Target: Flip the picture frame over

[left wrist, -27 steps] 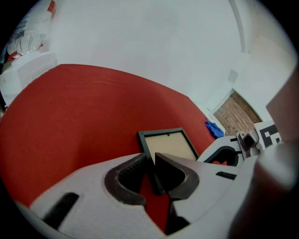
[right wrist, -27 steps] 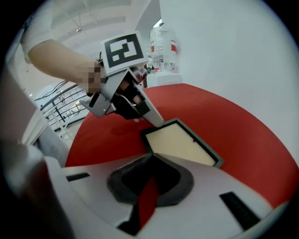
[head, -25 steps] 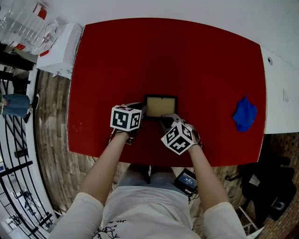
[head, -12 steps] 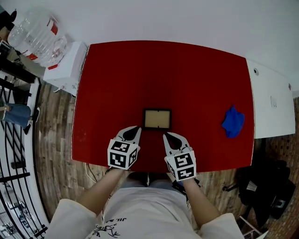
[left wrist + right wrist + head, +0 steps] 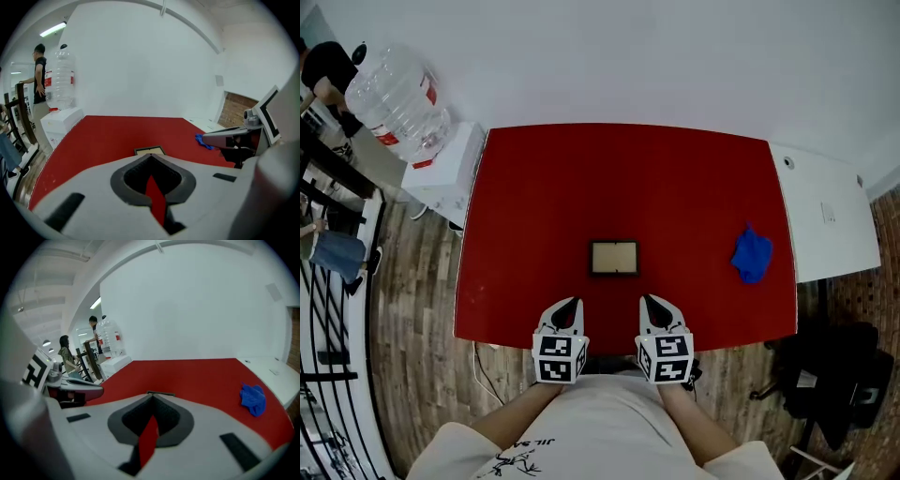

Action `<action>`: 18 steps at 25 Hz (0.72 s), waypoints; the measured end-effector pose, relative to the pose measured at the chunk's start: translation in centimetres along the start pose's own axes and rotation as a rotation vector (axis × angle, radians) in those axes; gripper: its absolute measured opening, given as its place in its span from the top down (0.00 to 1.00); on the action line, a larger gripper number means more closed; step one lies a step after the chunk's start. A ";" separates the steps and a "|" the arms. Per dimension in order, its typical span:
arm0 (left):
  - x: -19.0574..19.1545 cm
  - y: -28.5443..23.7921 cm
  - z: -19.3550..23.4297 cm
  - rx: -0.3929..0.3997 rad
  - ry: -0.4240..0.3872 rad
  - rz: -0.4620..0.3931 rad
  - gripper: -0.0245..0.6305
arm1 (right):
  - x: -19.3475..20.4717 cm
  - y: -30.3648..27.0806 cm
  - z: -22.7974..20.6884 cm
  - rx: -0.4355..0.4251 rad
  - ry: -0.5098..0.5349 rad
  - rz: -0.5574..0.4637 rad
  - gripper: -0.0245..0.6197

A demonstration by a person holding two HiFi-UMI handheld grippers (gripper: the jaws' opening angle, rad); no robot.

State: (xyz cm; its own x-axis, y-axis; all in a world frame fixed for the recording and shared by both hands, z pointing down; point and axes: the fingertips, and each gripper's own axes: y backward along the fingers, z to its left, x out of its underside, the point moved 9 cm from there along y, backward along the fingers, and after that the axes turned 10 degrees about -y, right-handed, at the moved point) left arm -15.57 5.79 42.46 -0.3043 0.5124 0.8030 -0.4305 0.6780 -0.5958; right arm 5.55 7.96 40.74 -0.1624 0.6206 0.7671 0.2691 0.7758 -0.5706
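At 6 o'clock, over near edge of red table (image 5: pixel 534 187): left gripper (image 5: pixel 570 304) and right gripper (image 5: pixel 649 301) side by side, jaws pressed together, nothing clamped. Dead ahead at 12, mid-table: picture frame (image 5: pixel 614 258) lying flat, apart from both. Out at 2: blue cloth (image 5: pixel 752 254).

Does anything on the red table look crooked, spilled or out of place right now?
Nothing stands out. The picture frame lies flat and square to the edges of the red table. A crumpled blue cloth sits near the right side, apart from it.
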 end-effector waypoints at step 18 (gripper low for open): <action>-0.7 1.5 0.5 -0.011 0.007 -0.029 0.95 | 1.5 0.7 1.9 -0.005 -0.009 0.030 0.95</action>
State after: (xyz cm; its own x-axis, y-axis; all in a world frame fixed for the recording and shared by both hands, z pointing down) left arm -16.43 6.16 41.01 -0.2861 0.4962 0.8197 -0.4296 0.6983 -0.5726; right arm 3.71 9.69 40.93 -0.1628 0.6447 0.7469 0.2787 0.7562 -0.5920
